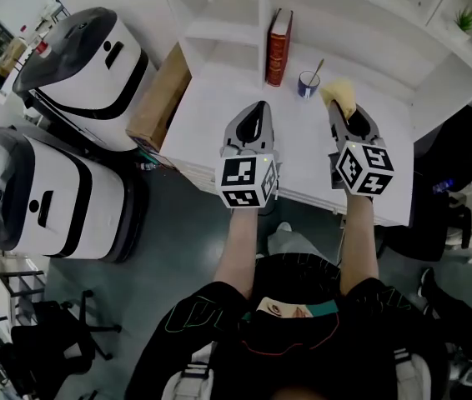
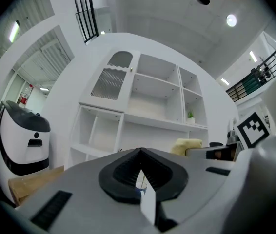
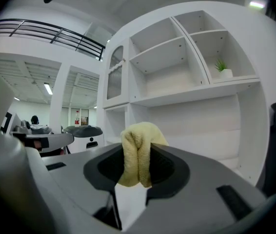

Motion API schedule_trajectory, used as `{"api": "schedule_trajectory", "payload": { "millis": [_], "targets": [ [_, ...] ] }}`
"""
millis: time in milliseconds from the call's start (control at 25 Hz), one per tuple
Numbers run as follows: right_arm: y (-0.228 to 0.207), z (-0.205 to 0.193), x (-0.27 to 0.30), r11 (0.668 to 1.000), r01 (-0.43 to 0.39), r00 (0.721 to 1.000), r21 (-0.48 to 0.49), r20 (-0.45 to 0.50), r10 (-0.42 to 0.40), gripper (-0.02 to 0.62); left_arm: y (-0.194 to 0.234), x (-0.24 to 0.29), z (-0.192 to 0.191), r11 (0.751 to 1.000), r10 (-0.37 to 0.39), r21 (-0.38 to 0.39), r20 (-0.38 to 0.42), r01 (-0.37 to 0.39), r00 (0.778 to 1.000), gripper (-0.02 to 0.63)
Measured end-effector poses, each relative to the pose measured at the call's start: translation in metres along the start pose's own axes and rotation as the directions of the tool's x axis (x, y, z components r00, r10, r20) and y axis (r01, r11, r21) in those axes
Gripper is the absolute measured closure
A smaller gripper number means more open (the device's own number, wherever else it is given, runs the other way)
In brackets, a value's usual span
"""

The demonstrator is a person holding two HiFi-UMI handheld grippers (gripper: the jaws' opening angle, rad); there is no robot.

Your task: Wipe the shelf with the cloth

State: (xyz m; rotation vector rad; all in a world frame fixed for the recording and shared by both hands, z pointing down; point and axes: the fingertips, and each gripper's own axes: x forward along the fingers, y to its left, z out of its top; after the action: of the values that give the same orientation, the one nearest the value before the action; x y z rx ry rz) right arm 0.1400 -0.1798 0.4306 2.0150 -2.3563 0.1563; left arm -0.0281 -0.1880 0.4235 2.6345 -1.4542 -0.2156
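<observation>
A folded yellow cloth [image 1: 340, 96] is pinched in my right gripper [image 1: 337, 107], which is shut on it above the white shelf surface [image 1: 211, 98], near the blue cup. In the right gripper view the cloth [image 3: 138, 152] sticks up between the jaws, facing the white shelf unit [image 3: 187, 96]. My left gripper [image 1: 260, 107] hovers over the surface's middle, shut with nothing in it. Its own view shows the jaws meeting at the tip [image 2: 139, 152], with the cloth [image 2: 187, 146] off to the right and the shelf unit [image 2: 147, 101] ahead.
A red book [image 1: 278, 47] stands at the back of the surface beside a blue cup [image 1: 308, 83] holding a stick. A cardboard box [image 1: 159, 98] and two white machines [image 1: 86, 57] [image 1: 44, 190] stand left. A small plant [image 1: 464, 19] sits on a shelf at the right.
</observation>
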Motion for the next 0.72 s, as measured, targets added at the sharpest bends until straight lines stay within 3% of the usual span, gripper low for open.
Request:
{"api": "schedule_trajectory", "payload": {
  "millis": [160,360,560,720],
  "targets": [
    [-0.014,0.038,0.029,0.999,-0.035,0.997,0.013,0.072,0.034,0.480,-0.001,0.038,0.033,0.999,0.010,0.032,0.045,-0.012,0.999,0.611],
    [-0.006,0.082,0.070,0.988,-0.141,0.979,-0.057,0.142,0.148,0.480,0.000,0.081,0.073,0.994,0.013,0.108,0.103,-0.025,0.995,0.611],
    [0.002,0.122,0.097,0.964,-0.216,0.951,-0.156,0.191,0.244,0.480,0.001,0.106,0.102,0.987,0.014,0.156,0.159,-0.039,0.987,0.611],
    [-0.006,0.157,0.106,0.949,-0.261,0.926,-0.177,0.231,0.298,0.480,-0.008,0.123,0.126,0.979,-0.006,0.200,0.204,-0.036,0.979,0.611]
  ]
}}
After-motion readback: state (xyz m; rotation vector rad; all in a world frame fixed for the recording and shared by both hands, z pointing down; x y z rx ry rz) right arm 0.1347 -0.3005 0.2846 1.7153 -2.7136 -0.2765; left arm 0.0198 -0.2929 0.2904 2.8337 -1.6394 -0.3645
